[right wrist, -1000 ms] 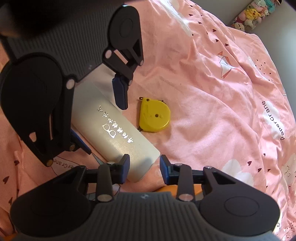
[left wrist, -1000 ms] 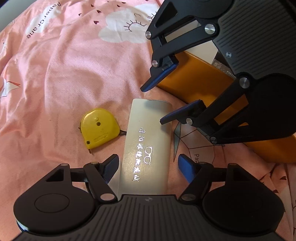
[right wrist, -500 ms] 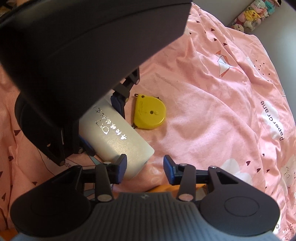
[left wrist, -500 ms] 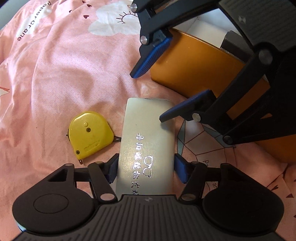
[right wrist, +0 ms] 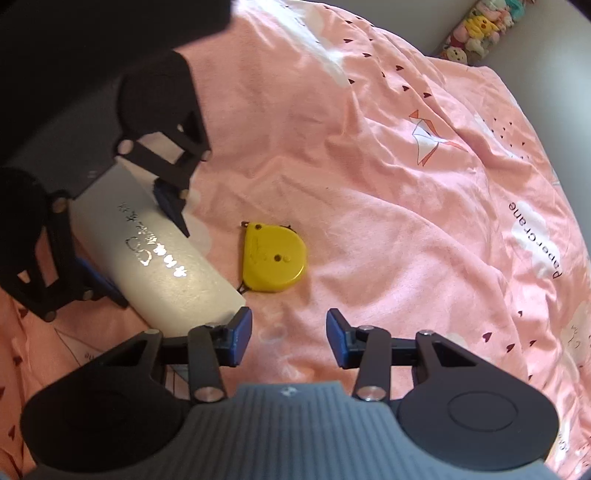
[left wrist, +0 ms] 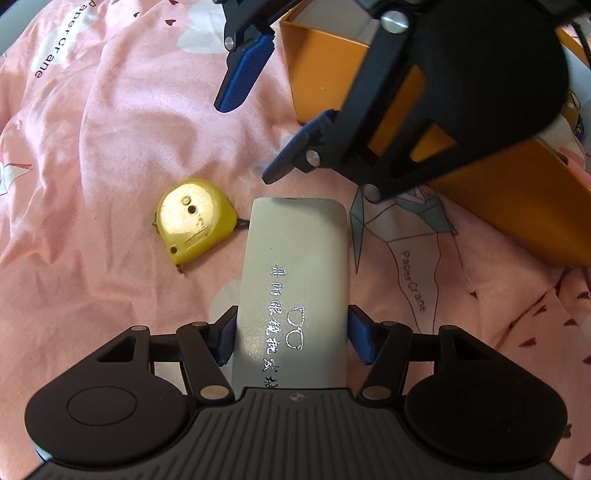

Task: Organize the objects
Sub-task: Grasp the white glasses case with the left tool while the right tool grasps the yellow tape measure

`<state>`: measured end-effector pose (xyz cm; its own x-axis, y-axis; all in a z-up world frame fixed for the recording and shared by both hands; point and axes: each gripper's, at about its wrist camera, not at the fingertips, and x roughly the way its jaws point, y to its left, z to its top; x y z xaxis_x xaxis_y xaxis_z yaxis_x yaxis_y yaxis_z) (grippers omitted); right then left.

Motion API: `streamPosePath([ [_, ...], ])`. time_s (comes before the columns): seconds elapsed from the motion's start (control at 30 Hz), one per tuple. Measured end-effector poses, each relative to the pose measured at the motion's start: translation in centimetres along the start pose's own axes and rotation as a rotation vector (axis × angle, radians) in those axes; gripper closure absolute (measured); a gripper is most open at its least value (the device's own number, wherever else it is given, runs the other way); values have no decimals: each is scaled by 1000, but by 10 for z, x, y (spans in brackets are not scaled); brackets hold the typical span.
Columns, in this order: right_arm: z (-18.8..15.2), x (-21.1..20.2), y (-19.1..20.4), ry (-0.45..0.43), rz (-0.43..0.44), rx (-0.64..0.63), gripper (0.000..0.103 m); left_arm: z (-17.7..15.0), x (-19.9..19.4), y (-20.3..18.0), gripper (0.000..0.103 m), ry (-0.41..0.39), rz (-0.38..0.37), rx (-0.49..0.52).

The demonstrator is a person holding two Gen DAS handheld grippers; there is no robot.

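A silver glasses case (left wrist: 295, 288) with silver lettering lies on the pink bedsheet (left wrist: 110, 147). My left gripper (left wrist: 291, 336) is shut on its near end, a blue pad pressed on each side. A yellow tape measure (left wrist: 194, 219) lies just left of the case. My right gripper (right wrist: 289, 341) is open and empty, hovering over the sheet short of the tape measure (right wrist: 273, 258); the case (right wrist: 166, 266) is to its left. In the left wrist view the right gripper (left wrist: 266, 122) hangs open above the case's far end.
An open orange box (left wrist: 498, 177) stands on the sheet to the right of the case, behind the right gripper. Plush toys (right wrist: 484, 26) sit at the far edge of the bed.
My left gripper slid forward around the glasses case and closed on it. My right gripper pulled back off the case's far end and opened wider.
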<state>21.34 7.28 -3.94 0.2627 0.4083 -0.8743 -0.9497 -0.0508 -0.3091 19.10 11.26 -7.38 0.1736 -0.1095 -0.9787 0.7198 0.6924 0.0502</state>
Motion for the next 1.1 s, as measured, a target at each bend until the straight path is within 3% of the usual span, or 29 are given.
streamPosePath([
  [0.3,13,16,-14,-14,66,80,57,-21,-19,12,33,-2,-35,-47],
  [0.43,21,27,-21,-3,112,117,49,8,-4,38,33,-32,-71,-110],
  [0.53,26,35,-23,1,148,143,46,8,-3,48,34,-35,-110,-154],
  [0.73,36,52,-27,19,172,192,46,12,0,49,28,-22,-110,-131],
  [0.93,41,71,-31,61,195,244,46,14,-6,55,25,-69,-117,-147],
  [1.1,41,75,-31,70,202,260,47,21,-5,53,26,-49,-92,-116],
])
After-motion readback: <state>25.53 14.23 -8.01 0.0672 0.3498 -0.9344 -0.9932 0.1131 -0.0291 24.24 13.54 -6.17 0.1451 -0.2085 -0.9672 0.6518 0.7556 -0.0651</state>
